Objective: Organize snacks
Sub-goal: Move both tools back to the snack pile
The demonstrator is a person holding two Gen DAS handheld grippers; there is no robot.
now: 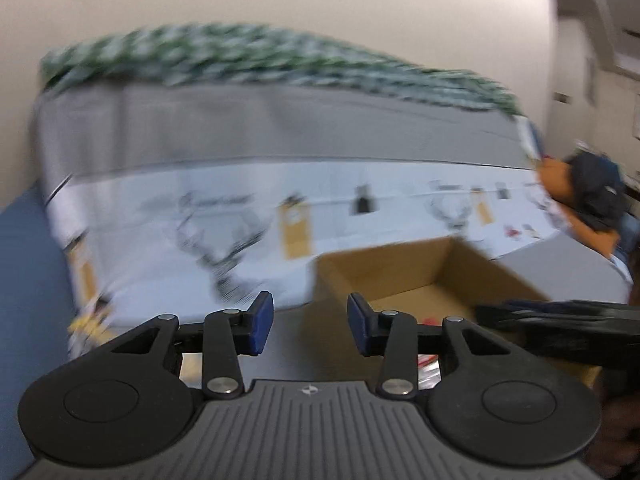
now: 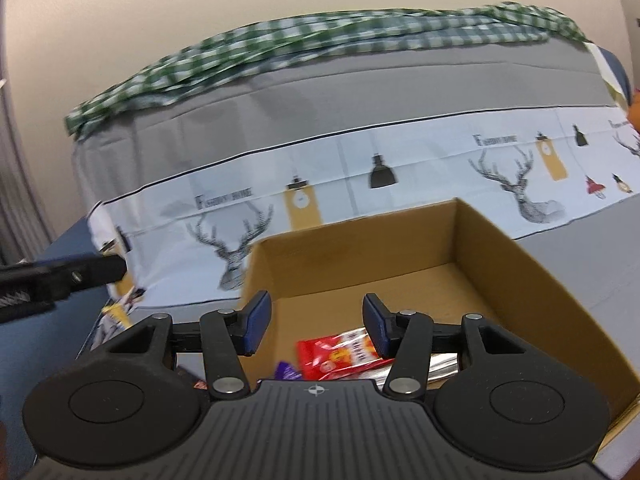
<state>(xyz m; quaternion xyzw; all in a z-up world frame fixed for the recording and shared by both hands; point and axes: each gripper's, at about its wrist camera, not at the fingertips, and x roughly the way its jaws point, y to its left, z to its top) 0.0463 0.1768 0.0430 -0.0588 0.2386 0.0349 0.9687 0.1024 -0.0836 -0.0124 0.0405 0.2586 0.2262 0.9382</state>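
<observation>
Red snack packet [image 2: 340, 354]: lying flat on the floor of the cardboard box [image 2: 492, 240], at its near end, partly hidden behind the right tool [image 2: 316, 326]. Touching a silvery wrapper [image 2: 442, 366] on its right; a purple wrapper [image 2: 287, 372] showing just beside it on the left, mostly covered by the tool body.

Cardboard box: sitting open-topped on a grey cloth [image 2: 592, 248], far half of its floor bare. Sitting close in front of a white printed cloth with stag heads and hanging lamps [image 2: 400, 152].

Right tool: hovering over the near end of the box, blue pads standing apart, nothing gripped between them.

Left tool [image 1: 310, 326]: hanging to the left of the box near its left front corner, pads standing apart, gripping nothing. View heavily blurred. Showing in the right wrist view as a dark bar [image 2: 60, 276] at the left edge.

Green checked cloth [image 2: 320, 36]: lying crumpled along the top of the grey-covered surface behind, against a plain pale wall [image 2: 200, 0].

Orange and dark bundle [image 1: 584, 196]: resting at the far right in the left wrist view, too blurred for identifying.
</observation>
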